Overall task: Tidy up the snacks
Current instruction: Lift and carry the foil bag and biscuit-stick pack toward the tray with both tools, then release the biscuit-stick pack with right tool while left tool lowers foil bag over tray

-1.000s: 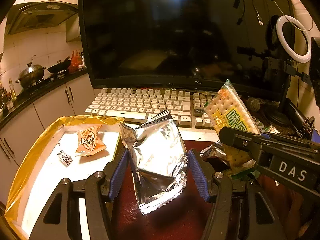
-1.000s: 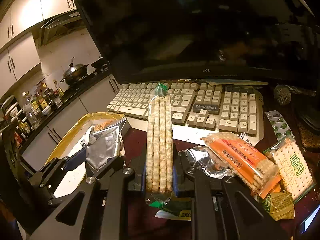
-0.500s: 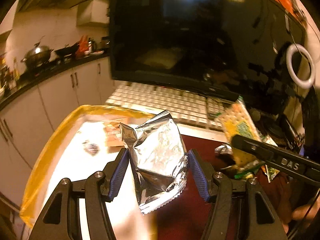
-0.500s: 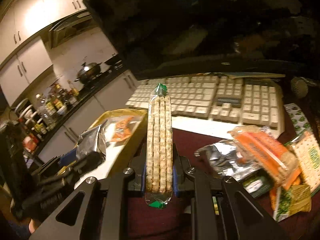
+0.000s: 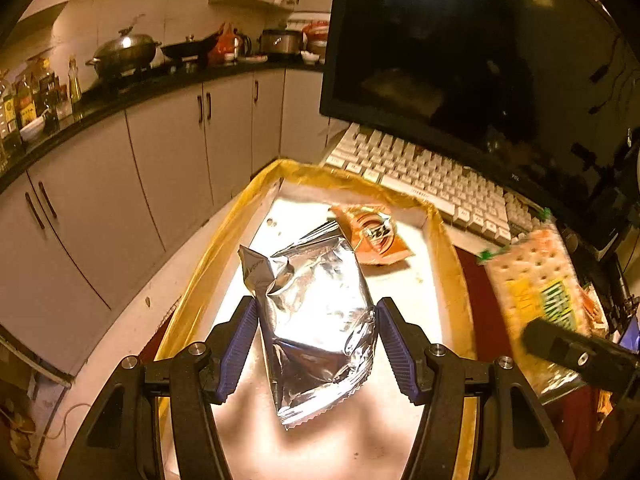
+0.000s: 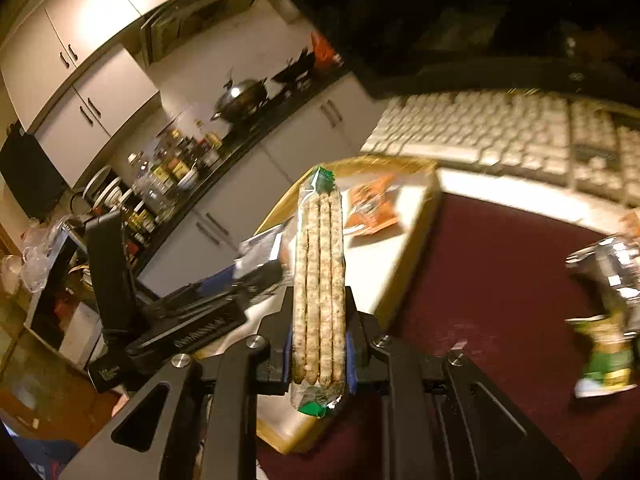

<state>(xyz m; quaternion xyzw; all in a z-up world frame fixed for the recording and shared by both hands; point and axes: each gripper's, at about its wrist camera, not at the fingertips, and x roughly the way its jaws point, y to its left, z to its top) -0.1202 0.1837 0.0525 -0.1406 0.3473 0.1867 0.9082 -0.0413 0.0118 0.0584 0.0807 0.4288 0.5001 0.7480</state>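
Above the yellow-rimmed tray (image 5: pixel 448 264), left gripper (image 5: pixel 316 344) clamps the foil bag (image 5: pixel 316 320), right gripper (image 6: pixel 318 344) pinches the cracker pack (image 6: pixel 320 280).

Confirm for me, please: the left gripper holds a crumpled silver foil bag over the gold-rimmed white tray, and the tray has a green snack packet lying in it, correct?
Not quite. The packet in the gold-rimmed white tray is orange, not green, as the left wrist view shows. The left gripper does hold the crumpled silver foil bag over that tray.

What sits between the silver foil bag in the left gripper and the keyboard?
Left wrist view: the orange snack packet on the tray floor, then the tray's far rim, between foil bag and keyboard.
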